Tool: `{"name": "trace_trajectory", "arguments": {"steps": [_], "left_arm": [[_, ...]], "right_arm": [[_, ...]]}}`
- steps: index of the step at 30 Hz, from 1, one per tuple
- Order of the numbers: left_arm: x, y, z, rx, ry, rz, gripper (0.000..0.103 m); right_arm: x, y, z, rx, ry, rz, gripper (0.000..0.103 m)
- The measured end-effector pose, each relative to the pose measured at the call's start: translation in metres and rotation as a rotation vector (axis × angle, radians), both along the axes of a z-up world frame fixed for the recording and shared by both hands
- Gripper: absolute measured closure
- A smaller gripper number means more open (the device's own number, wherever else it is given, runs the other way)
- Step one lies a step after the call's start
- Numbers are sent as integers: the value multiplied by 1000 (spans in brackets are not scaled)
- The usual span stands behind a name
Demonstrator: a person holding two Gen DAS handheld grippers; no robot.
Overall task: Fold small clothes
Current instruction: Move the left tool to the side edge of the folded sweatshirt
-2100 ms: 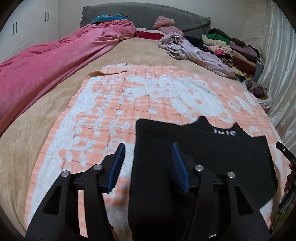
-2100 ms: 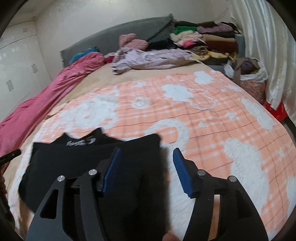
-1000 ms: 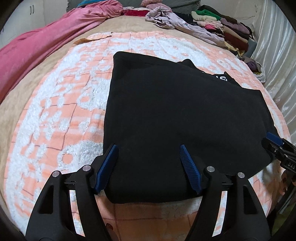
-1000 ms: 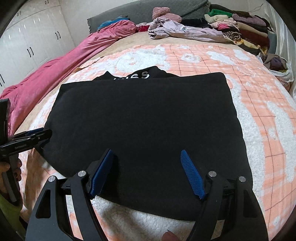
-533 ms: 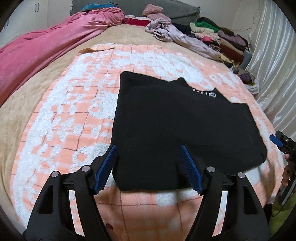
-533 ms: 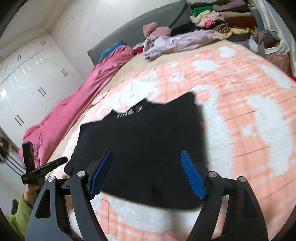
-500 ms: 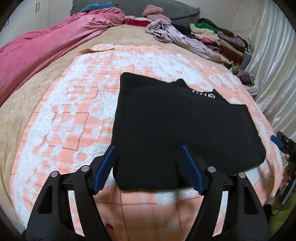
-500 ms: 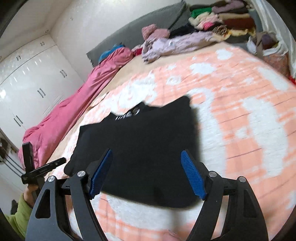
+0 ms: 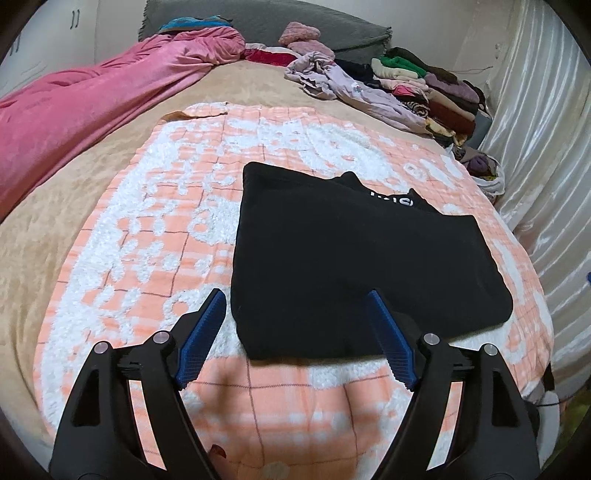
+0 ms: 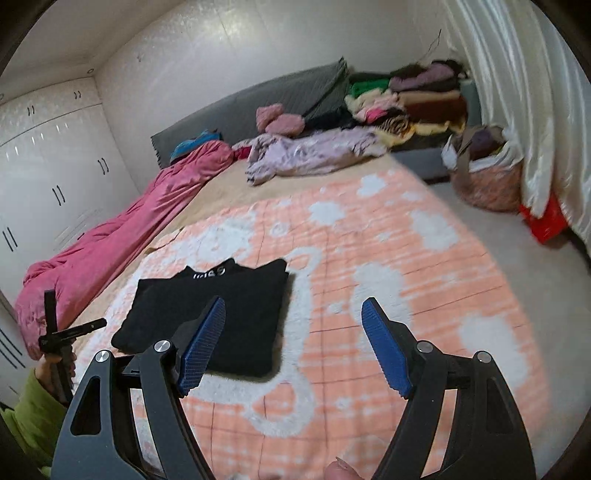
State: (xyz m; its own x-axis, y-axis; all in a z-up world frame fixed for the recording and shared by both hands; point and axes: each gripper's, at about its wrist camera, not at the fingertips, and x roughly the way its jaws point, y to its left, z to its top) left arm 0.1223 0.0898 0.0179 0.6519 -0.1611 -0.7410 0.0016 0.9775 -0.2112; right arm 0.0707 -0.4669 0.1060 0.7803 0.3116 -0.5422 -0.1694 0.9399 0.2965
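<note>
A black garment (image 9: pixel 351 258), folded into a rectangle with white lettering at its far edge, lies flat on the orange and white checked blanket (image 9: pixel 155 236). My left gripper (image 9: pixel 295 336) is open and empty, hovering just above the garment's near edge. In the right wrist view the garment (image 10: pixel 214 314) lies to the left and my right gripper (image 10: pixel 293 343) is open and empty, raised well above the blanket (image 10: pixel 388 266). The left gripper (image 10: pixel 62 332) also shows at the far left of that view.
A pink duvet (image 9: pixel 92 96) runs along the bed's left side. A lilac garment (image 9: pixel 354 88) and a stack of folded clothes (image 9: pixel 428 88) sit by the grey headboard (image 9: pixel 258 22). A bag of clothes (image 10: pixel 487 173) stands on the floor by the curtain (image 10: pixel 517 92).
Both grippers have drawn back and up from the folded garment. The right one has risen high and swung right, so the garment now looks small and left of it.
</note>
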Motion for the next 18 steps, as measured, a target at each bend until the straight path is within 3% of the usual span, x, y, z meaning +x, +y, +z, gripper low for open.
{"name": "trace_trajectory", "arguments": {"steps": [4, 8, 11, 18], "left_arm": [[-10, 5, 0, 8, 9, -22, 32], [-22, 13, -4, -4, 24, -46, 32], [-31, 17, -13, 15, 43, -73, 32], [-26, 36, -36, -5, 68, -75, 34]], "right_arm": [[-29, -1, 33, -2, -23, -11, 28], [-44, 26, 51, 37, -17, 39, 28], [-42, 61, 40, 101, 14, 109, 11], [6, 196, -21, 25, 36, 263, 11]]}}
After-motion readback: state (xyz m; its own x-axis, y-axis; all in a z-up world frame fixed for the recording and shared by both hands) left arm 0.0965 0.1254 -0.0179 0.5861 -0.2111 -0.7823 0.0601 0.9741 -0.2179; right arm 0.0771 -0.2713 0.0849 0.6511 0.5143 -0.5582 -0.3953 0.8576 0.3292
